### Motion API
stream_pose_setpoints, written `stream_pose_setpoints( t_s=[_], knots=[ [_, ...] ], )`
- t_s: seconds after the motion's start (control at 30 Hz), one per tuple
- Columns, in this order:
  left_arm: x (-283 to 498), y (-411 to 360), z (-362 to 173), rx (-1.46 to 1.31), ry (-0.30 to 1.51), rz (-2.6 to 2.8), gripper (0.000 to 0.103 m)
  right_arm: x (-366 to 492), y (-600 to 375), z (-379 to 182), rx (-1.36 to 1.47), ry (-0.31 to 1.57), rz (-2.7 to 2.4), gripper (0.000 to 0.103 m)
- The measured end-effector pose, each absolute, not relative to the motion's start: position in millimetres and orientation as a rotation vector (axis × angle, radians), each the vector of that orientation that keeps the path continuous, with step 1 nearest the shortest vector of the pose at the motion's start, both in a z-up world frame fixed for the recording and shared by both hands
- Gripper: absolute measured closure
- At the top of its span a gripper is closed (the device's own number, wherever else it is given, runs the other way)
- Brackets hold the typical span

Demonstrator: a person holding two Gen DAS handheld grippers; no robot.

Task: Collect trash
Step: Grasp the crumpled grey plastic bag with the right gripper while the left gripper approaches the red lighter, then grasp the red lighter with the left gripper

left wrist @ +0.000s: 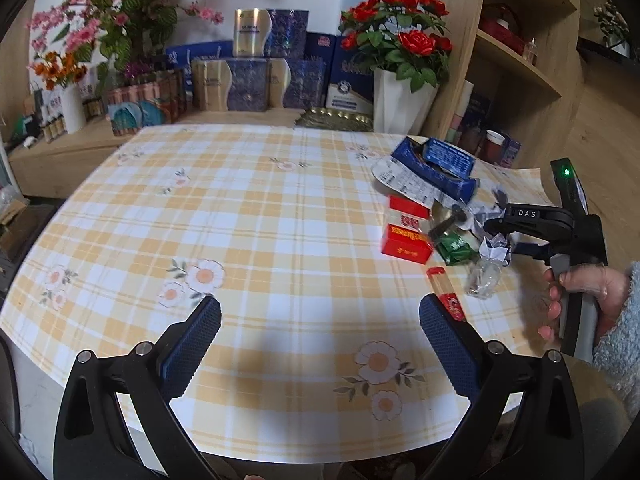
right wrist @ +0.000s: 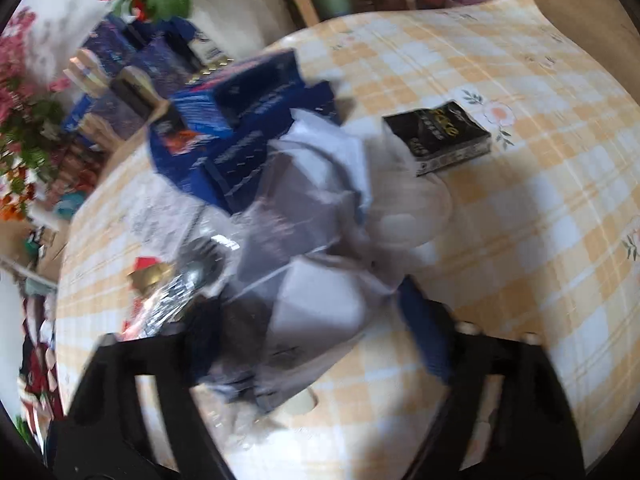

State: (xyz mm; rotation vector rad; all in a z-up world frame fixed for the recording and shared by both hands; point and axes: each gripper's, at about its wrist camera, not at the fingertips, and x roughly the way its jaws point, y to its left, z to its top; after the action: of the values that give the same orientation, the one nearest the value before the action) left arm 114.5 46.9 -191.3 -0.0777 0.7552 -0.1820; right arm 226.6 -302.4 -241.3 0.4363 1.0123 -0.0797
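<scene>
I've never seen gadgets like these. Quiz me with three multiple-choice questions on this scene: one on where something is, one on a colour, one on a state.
1. In the left wrist view, where on the tablecloth does the trash pile lie?
A. at its right side
B. at its left edge
C. in its centre

2. What colours are the checks of the tablecloth?
A. green and black
B. red and blue
C. yellow and white

3. How does the left gripper stand?
A. shut on a red box
B. open, holding nothing
C. shut on a sheet of paper

Answers:
1 A: the pile sits to the right of the bare middle.
2 C: the checks are yellow and white, with printed flowers.
3 B: only bare cloth shows in its wide gap.
</scene>
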Motion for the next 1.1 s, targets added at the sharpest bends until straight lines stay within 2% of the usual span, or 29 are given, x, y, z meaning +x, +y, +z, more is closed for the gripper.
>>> stream_pose_setpoints(
  t_s=[0.07,0.13,0.33,0.53,0.6,0.67,0.77,0.9,1.03,1.1],
  knots=[
    [117.9,39.4,-194.2,-0.044,0.776,-0.168,0.006,216.8,-303.2,-231.5,0.442,0.978,-0.046,0.039],
    [121.4,30.1,-196.6,-0.013,0.796,-0.160,0.006,207.2,-307.4,-223.2,0.460,0.945,-0.026,0.040],
    [130.8,-1.3,-200.4,-0.001,0.828,-0.225,0.006,168.7,-321.3,-195.8,0.437,0.801,-0.024,0.041],
    [146.0,-40.1,-213.8,0.003,0.905,-0.327,0.006,131.4,-333.2,-184.3,0.379,0.742,-0.038,0.041],
    [152.2,-54.5,-219.9,0.008,0.927,-0.352,0.012,119.0,-336.5,-185.3,0.370,0.737,-0.040,0.041],
    [158.1,-65.1,-225.8,0.014,0.953,-0.359,0.028,106.4,-340.6,-186.9,0.371,0.738,-0.038,0.041],
    [169.0,-78.2,-234.4,0.008,0.985,-0.365,0.041,93.6,-345.8,-187.8,0.382,0.738,-0.040,0.041],
    [178.6,-94.1,-243.3,0.054,0.995,-0.344,0.045,82.6,-353.5,-186.8,0.407,0.730,-0.041,0.041],
    [185.5,-106.4,-255.4,0.106,1.017,-0.304,0.056,75.6,-356.5,-184.0,0.411,0.716,-0.043,0.041],
    [185.8,-110.4,-257.6,0.129,1.007,-0.283,0.056,74.5,-357.7,-182.9,0.416,0.712,-0.041,0.041]
  ],
)
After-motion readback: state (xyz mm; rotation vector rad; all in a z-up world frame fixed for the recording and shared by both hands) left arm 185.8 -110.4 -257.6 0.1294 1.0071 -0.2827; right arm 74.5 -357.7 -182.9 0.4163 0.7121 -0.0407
